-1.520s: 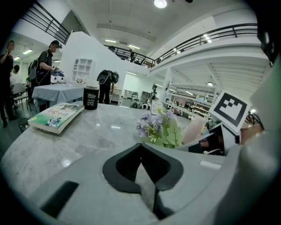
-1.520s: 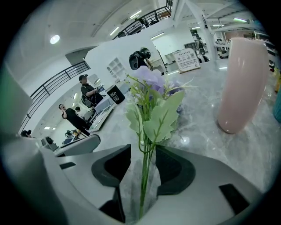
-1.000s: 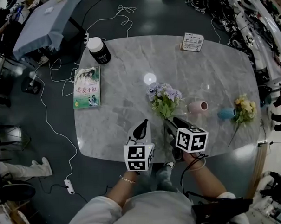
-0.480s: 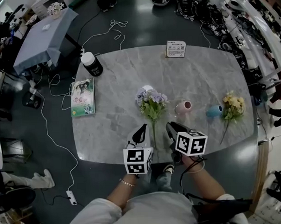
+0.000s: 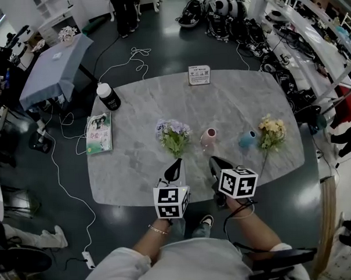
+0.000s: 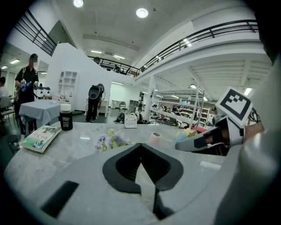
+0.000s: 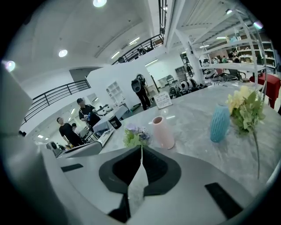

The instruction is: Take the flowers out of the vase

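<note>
A grey marble table (image 5: 142, 167) with rounded corners filled the middle of the head view. At its nine o'clock edge a book (image 5: 99, 133) lay flat. At ten o'clock a black bottle (image 5: 108, 96) with a white cap stood upright. At twelve o'clock a small printed card (image 5: 199, 75) sat near the far edge. Off the table, at ten o'clock, stood a second table under a blue cloth (image 5: 53, 69). A white cable (image 5: 138, 54) looped on the dark floor at eleven o'clock, and a power strip (image 5: 88, 259) lay at seven o'clock.

Left bunch (image 5: 173, 134), left vase (image 5: 208, 137), right vase (image 5: 247, 140), right bunch (image 5: 271, 130) line the table (image 5: 139, 109).
</note>
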Demonstrator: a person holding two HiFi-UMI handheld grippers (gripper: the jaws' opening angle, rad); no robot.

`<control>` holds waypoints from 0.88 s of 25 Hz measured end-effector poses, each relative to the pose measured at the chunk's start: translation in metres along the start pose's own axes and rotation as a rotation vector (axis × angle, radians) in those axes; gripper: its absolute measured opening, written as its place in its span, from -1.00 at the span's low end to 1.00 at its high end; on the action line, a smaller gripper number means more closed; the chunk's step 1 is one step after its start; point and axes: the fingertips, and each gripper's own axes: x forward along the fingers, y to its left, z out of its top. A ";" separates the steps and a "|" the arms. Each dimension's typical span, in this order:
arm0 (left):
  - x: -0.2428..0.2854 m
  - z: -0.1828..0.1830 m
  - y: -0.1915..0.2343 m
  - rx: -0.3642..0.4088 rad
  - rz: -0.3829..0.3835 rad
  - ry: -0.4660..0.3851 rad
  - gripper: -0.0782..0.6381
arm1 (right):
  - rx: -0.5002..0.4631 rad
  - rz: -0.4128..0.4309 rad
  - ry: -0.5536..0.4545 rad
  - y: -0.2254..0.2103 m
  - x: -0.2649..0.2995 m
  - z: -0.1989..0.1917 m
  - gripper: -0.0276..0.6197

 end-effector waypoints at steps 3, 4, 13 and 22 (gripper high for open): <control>-0.003 0.012 -0.023 0.019 -0.015 -0.029 -0.76 | -0.031 -0.008 -0.041 -0.006 -0.024 0.008 -0.89; -0.004 0.014 -0.031 0.025 -0.022 -0.038 -0.76 | -0.040 -0.012 -0.054 -0.008 -0.031 0.010 -0.89; -0.016 0.021 -0.101 0.055 -0.055 -0.064 -0.76 | -0.071 -0.111 -0.188 -0.044 -0.106 0.013 -0.90; -0.025 0.038 -0.149 0.084 -0.059 -0.081 -0.76 | -0.096 -0.167 -0.262 -0.081 -0.161 0.027 -0.90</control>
